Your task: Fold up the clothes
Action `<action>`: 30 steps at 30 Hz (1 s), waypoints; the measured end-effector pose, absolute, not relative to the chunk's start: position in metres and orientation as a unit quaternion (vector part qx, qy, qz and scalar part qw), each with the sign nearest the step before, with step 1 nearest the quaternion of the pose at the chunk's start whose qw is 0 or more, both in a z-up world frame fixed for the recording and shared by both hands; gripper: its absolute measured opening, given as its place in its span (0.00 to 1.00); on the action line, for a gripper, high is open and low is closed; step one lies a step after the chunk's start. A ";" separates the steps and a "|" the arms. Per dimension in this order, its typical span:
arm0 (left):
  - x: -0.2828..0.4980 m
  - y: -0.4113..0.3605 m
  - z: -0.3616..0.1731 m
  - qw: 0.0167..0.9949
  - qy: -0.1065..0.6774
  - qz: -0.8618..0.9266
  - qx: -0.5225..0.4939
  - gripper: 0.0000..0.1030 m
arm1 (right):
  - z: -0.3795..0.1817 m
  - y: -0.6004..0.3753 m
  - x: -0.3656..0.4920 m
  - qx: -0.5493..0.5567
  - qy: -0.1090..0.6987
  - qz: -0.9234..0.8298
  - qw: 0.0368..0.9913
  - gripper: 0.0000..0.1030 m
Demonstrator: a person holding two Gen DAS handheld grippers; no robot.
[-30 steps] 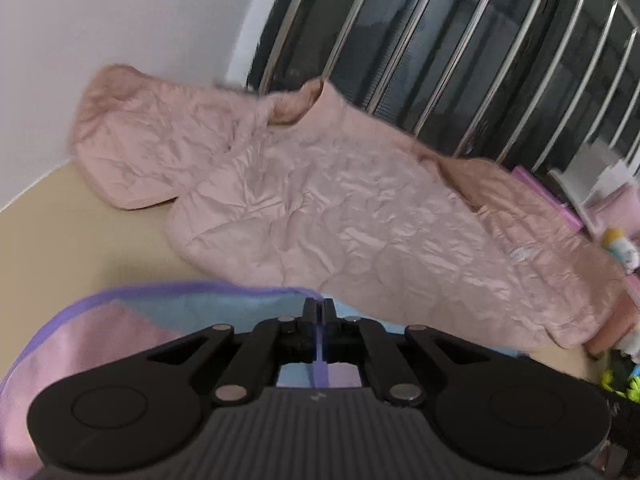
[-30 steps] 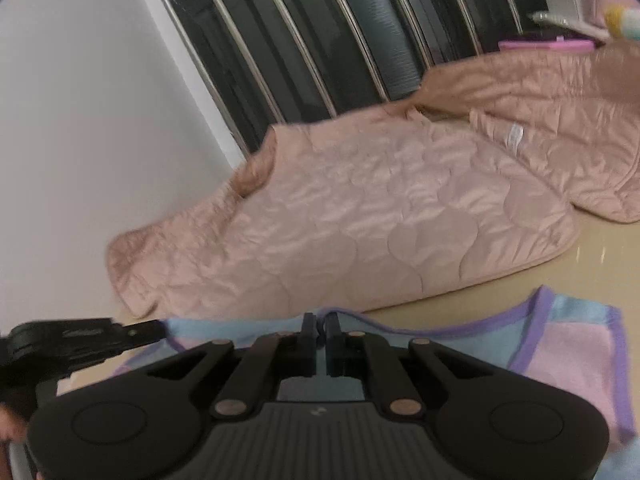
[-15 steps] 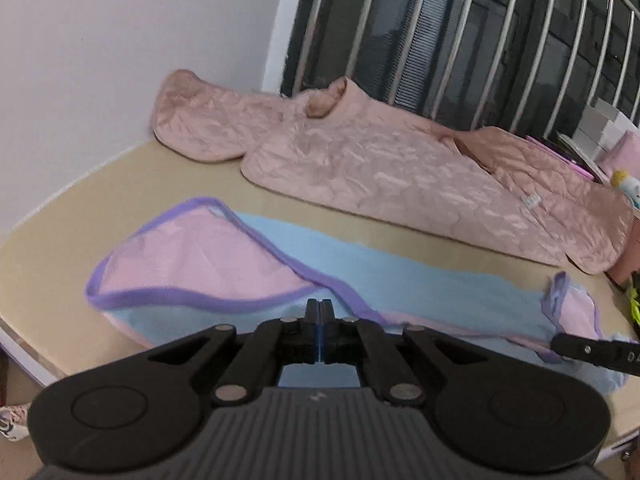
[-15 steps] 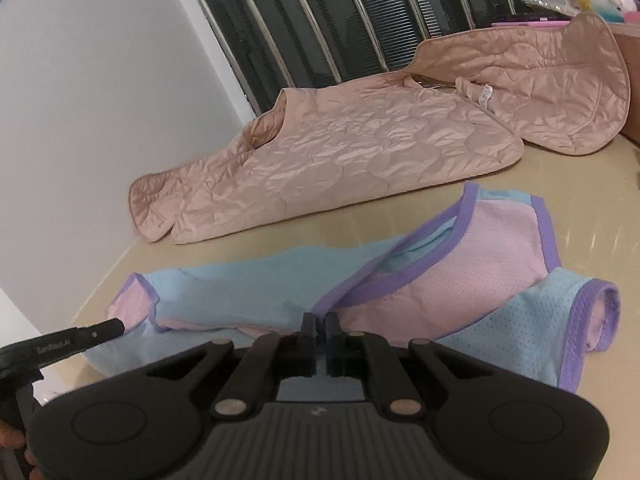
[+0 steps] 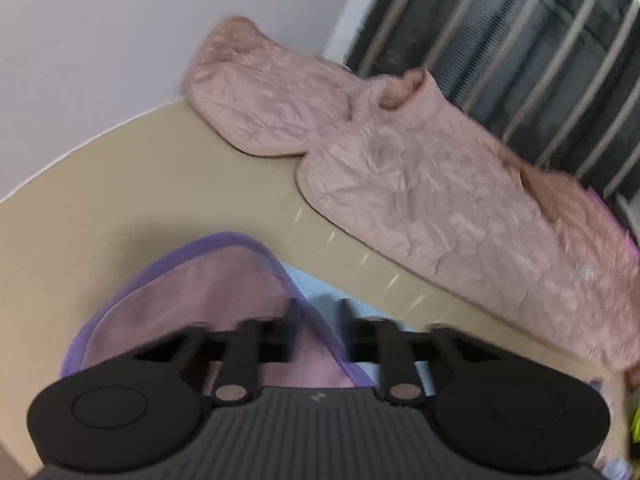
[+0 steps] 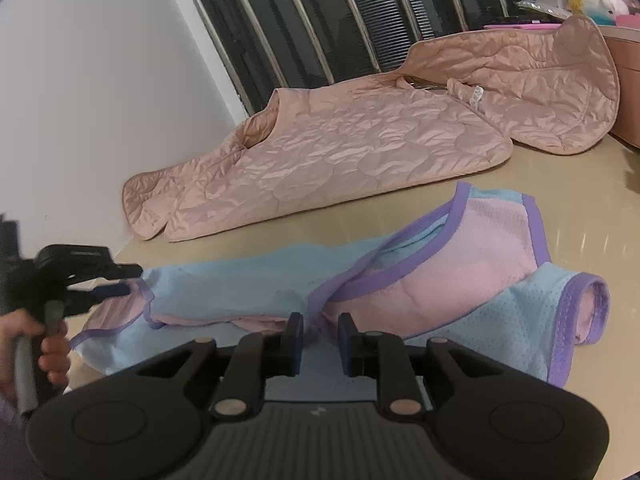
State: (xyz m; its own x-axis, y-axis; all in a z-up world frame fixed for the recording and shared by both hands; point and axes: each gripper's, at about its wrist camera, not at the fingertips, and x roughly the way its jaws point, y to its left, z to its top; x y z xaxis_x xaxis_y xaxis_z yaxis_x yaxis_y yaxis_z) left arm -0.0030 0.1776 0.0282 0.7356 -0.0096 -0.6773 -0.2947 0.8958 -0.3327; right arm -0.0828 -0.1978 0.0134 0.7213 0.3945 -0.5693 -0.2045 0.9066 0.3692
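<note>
A light blue and pink mesh top with purple trim [image 6: 420, 280] lies crumpled on the beige table [image 6: 580, 184]. My right gripper [image 6: 319, 340] is open, its jaws apart over the top's near edge. My left gripper [image 5: 318, 332] is open above the top's pink, purple-edged end [image 5: 208, 280]. The left gripper also shows in the right wrist view [image 6: 116, 280], open at the top's left end, held by a hand. The left wrist view is blurred.
A pink quilted jacket [image 6: 360, 152] [image 5: 440, 184] lies spread along the table's far side by a white wall and a barred window [image 6: 340, 12]. A pink box [image 6: 628, 92], a plush toy [image 6: 596, 2] and other items stand at the far right.
Both grippers were shut on the top's near edge and have opened, letting it go. The left gripper has moved closer over the top's left end.
</note>
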 end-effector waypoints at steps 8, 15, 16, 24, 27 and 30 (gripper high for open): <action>-0.050 0.192 0.041 0.907 0.296 0.090 -0.284 0.01 | 0.009 -0.182 -0.084 0.112 0.335 0.184 0.917 0.18; -0.054 0.194 0.023 0.902 0.330 0.114 -0.253 0.02 | 0.011 -0.186 -0.082 0.122 0.330 0.189 0.917 0.18; -0.053 0.190 0.024 0.906 0.333 0.115 -0.236 0.03 | 0.012 -0.187 -0.082 0.124 0.329 0.188 0.917 0.18; -0.068 0.157 0.057 0.924 0.310 0.098 -0.200 0.34 | 0.014 -0.191 -0.074 0.141 0.329 0.180 0.916 0.19; -0.075 0.122 0.063 0.940 0.299 0.077 -0.147 0.34 | 0.012 -0.187 -0.069 0.145 0.333 0.183 0.913 0.20; -0.076 0.079 0.059 0.950 0.302 0.043 -0.068 0.34 | 0.015 -0.183 -0.073 0.138 0.322 0.180 0.919 0.03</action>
